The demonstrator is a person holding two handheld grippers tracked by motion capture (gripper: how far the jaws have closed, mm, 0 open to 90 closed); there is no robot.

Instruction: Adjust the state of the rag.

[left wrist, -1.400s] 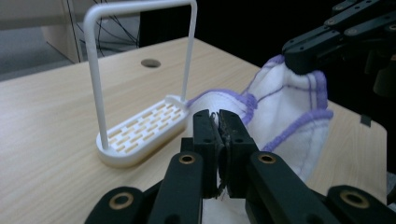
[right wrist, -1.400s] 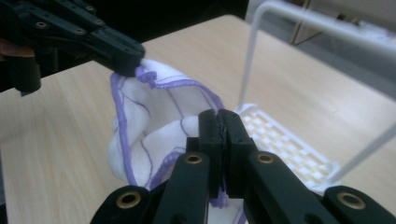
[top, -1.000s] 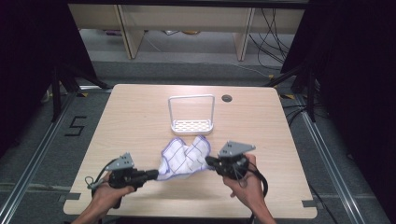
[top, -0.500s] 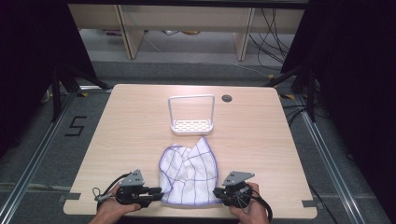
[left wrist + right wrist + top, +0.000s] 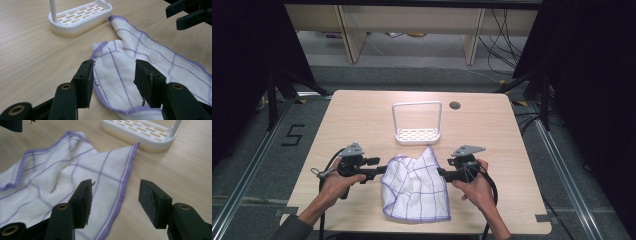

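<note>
1. Cloth (image 5: 416, 186) lies spread, a bit rumpled, at lower centre of the desk (image 5: 362, 115).
2. Left claw (image 5: 381, 171) and right claw (image 5: 441, 172) have just been opening, both released, nothing gripped.
3. Smoothing or folding looks left.

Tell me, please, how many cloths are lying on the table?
1: the white cloth with purple lines lies between the two grippers, just in front of the white rack.
</note>
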